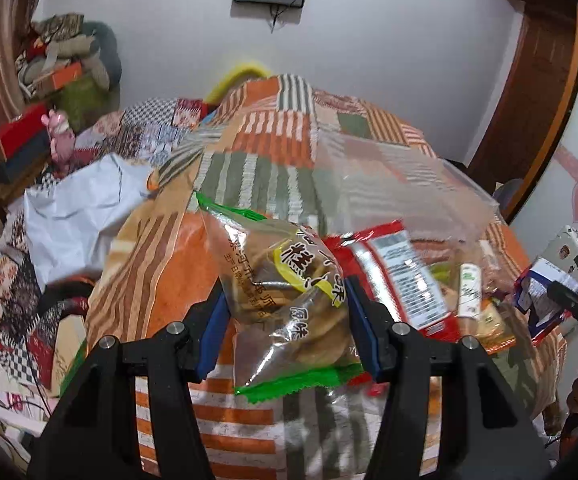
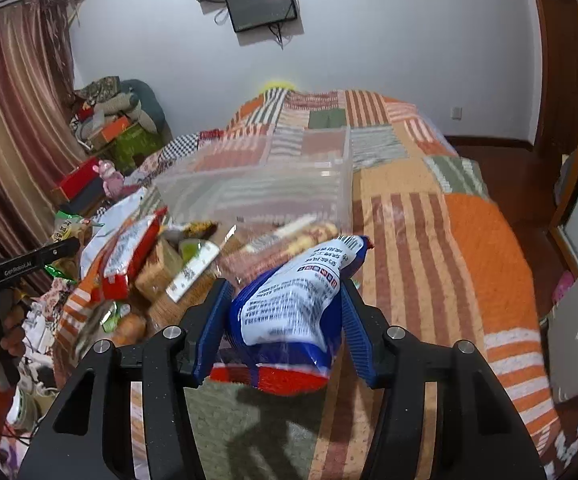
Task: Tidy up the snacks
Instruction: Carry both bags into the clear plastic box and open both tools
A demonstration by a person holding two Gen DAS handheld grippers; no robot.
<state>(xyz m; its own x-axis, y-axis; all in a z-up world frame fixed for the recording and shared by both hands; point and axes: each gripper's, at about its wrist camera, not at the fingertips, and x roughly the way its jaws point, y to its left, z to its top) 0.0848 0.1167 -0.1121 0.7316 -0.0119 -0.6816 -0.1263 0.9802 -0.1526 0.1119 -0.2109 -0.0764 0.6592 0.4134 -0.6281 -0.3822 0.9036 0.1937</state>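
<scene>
My left tongs (image 1: 285,320) grip a green-edged bag of rice crackers (image 1: 285,300); my right tongs (image 2: 281,316) clamp a blue-and-white snack packet (image 2: 289,304) above the bed (image 2: 469,240).

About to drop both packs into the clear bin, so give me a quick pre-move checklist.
1. Left gripper holding the cracker pack: ok, pads on both sides.
2. Right gripper holding the blue pack: ok, squeezed between the pads.
3. Clear bin in view on the bed ahead: ok.
4. Room left in the bin: cannot tell, its walls are see-through and blurred.
5. Path to the bin: not ok for the left, the red pack and other snacks lie between.
6. Grippers apart from each other: ok, each shows at the edge of the other's view.
</scene>
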